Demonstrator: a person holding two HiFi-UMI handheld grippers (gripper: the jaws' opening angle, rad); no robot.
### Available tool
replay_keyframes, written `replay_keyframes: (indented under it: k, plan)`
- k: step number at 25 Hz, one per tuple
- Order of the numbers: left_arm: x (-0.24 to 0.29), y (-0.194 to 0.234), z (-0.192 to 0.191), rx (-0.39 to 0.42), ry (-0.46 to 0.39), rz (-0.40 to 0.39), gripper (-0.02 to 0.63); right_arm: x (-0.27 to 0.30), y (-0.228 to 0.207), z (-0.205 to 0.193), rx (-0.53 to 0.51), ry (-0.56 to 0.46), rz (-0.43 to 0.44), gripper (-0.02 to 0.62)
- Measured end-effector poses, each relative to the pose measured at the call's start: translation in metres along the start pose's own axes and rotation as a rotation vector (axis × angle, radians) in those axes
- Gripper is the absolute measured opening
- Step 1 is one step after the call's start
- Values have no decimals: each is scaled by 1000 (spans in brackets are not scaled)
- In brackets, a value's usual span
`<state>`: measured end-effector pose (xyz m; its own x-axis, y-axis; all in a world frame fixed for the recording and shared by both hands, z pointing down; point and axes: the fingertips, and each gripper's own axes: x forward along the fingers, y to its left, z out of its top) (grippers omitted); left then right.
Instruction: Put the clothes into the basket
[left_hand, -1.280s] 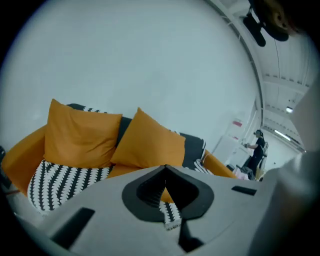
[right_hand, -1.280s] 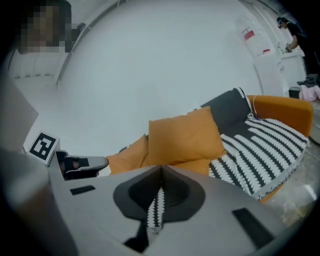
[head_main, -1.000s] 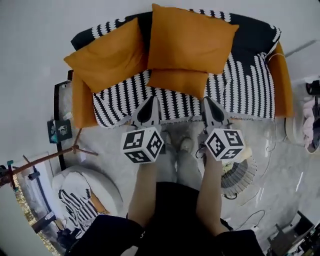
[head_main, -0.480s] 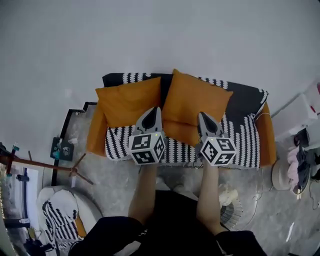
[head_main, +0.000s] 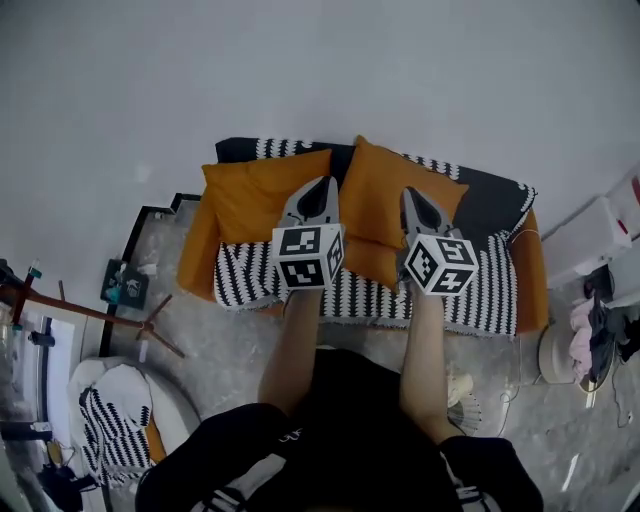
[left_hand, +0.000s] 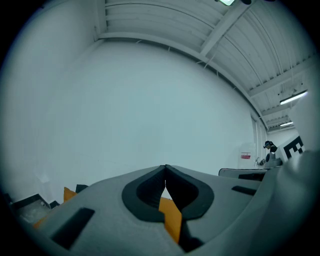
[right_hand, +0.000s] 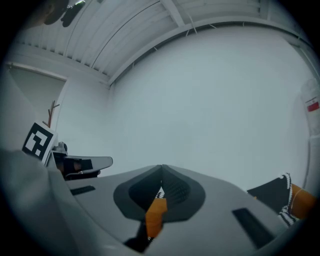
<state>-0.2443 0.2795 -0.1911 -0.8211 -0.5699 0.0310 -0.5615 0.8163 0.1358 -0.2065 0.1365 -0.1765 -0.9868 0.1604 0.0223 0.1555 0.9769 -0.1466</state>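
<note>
Pointing level at the bare wall (head_main: 300, 70), the left gripper (head_main: 320, 182) and right gripper (head_main: 410, 193) sit side by side. Each has its jaws pressed together on nothing. The orange glimpsed between them is only a cushion (head_main: 262, 195) beyond. Below the fingertips lies a sofa (head_main: 198, 262) under a striped throw (head_main: 475, 285). The basket (head_main: 82, 372) sits well behind and left of the left fingers, by the person's left side, with a striped cloth (head_main: 115, 440) inside. Pink and dark clothes (head_main: 585, 335), too small to make out, lie behind and right of the right fingers, so the right hand is probably nearer them.

Sofa (head_main: 197, 262) — striped throw (head_main: 480, 285), orange cushions (head_main: 255, 195)
</note>
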Motion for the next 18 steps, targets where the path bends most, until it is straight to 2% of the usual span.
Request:
replay_keyframes:
  k: [18]
  plan:
    - [3, 9, 7, -1, -3, -44, 8, 6, 13, 12, -54, -17, -22, 12]
